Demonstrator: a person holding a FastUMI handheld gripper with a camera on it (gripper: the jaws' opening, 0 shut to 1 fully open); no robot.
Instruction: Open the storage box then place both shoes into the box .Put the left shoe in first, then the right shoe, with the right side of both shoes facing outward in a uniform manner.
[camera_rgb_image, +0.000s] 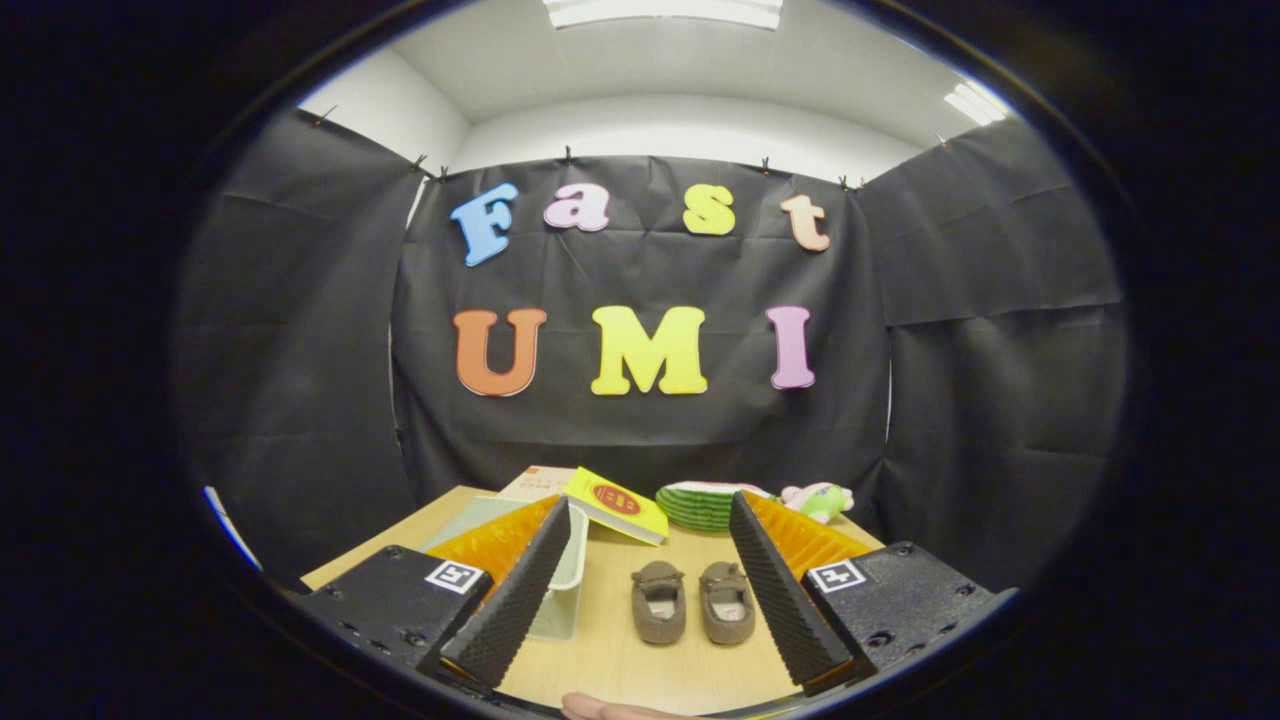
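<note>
Gripper (648, 560) spread wide, pinching nothing, raised above wooden surface (600, 650). Pair of brown shoes (692, 602) side by side on surface, between the fingers and just ahead of them, openings up. Translucent storage box (570, 580) left of shoes, partly behind left finger (520, 590); lid state cannot be told. Beyond: yellow book (615, 505), green striped plates (700, 505), plush toy (818, 498).

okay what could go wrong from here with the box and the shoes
1. The open tongs are above the table; the storage box sits partly behind the left finger, so its lid may be misjudged.
2. The two shoes lie close together; gripping one could drag the other.
3. The yellow book leans by the box and may get knocked.
</note>
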